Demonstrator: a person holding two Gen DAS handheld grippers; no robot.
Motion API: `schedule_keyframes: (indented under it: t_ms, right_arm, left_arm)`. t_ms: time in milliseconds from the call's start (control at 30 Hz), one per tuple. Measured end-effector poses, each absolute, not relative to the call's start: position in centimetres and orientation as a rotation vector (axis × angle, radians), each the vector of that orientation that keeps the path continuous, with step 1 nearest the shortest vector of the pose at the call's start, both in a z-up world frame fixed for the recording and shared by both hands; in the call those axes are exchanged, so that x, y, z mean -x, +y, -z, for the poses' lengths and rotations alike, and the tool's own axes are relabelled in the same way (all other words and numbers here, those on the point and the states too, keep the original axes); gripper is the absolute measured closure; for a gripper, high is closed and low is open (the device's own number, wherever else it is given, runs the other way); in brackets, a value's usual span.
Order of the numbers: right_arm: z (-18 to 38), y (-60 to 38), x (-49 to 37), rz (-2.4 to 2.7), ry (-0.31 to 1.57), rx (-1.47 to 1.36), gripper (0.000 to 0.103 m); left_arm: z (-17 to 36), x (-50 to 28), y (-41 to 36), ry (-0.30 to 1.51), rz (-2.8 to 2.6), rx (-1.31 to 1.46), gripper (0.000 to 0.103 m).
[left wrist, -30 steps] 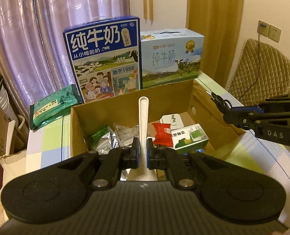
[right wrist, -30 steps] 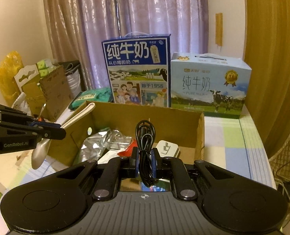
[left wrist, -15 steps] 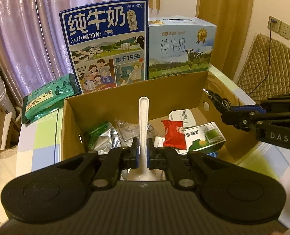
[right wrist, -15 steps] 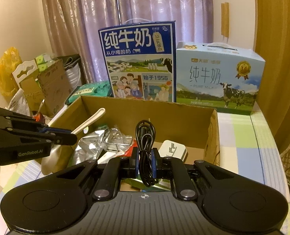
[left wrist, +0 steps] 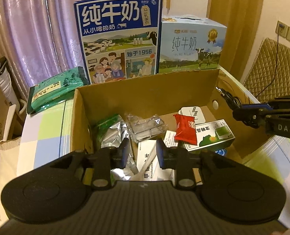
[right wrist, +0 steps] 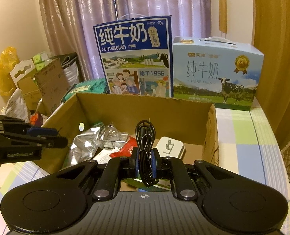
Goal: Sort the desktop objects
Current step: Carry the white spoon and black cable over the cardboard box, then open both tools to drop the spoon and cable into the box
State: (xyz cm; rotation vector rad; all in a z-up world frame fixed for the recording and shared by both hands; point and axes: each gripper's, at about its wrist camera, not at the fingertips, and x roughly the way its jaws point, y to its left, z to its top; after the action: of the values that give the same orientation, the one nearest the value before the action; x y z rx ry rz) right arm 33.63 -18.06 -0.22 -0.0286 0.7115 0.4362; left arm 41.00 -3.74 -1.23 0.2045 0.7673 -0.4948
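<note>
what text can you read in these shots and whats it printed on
"纯牛奶", "从小喝的奶", "始于1956": dark blue milk carton
"纯牛奶", "PURE MILK": light blue milk carton
"DAS": side of the right tongs
"Mecobalamin": white leaflet in the cardboard box
Too small or blurred: red snack packet, green-and-white box, green bag, lettering on the left tongs.

A lived-in home room. Purple curtains hang ahead of the claw, behind milk gift boxes. A quilted chair stands to the right.
</note>
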Motion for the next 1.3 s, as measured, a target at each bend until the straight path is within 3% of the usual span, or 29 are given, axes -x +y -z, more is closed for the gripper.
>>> schedule_keyframes:
  t_ms: [167, 300, 400, 467, 767, 900, 1133, 1300]
  right_arm:
    - [-0.2, -17.3, -33.9, -0.448, 0.706, 0.034, 0.094]
    - [-0.5, -16.5, -34.2, -0.47, 0.705, 0.037, 0.093]
    - [-0.7, -16.7, -34.0, -0.463, 0.685, 0.018, 0.08]
    - [-0.8, -17.1, -33.7, -0.451, 0.674, 0.01, 0.062]
    - [-1.3, -20.4, -31.1, -0.404, 0.699, -0.046, 0.042]
    - [-1.7, -21.5, -29.1, -0.401, 0.708, -0.06, 0.033]
    - [-2.4, -22.6, -25.6, -0.401, 0.757, -0.067, 0.009]
    - [-2.9, -23.5, -22.9, -0.4, 0.791, -0.083, 0.002]
  left_arm:
    - [0.9, -40.6, -2.9, 0.759, 0.484, -0.198, 0.078]
    - [0.8, -40.1, -2.4, 0.753, 0.486, -0.185, 0.063]
    - [0.7, -39.5, -2.0, 0.748, 0.481, -0.172, 0.046]
    - [0.7, -39.1, -1.7, 0.743, 0.475, -0.158, 0.037]
    - [-0.2, -35.4, -0.7, 0.698, 0.428, -0.106, 0.003]
    - [-0.9, -33.4, -0.7, 0.687, 0.395, -0.088, 0.001]
    - [-2.1, -29.7, -0.4, 0.725, 0.35, -0.04, 0.001]
    - [-3.0, -26.3, -0.6, 0.738, 0.32, -0.044, 0.001]
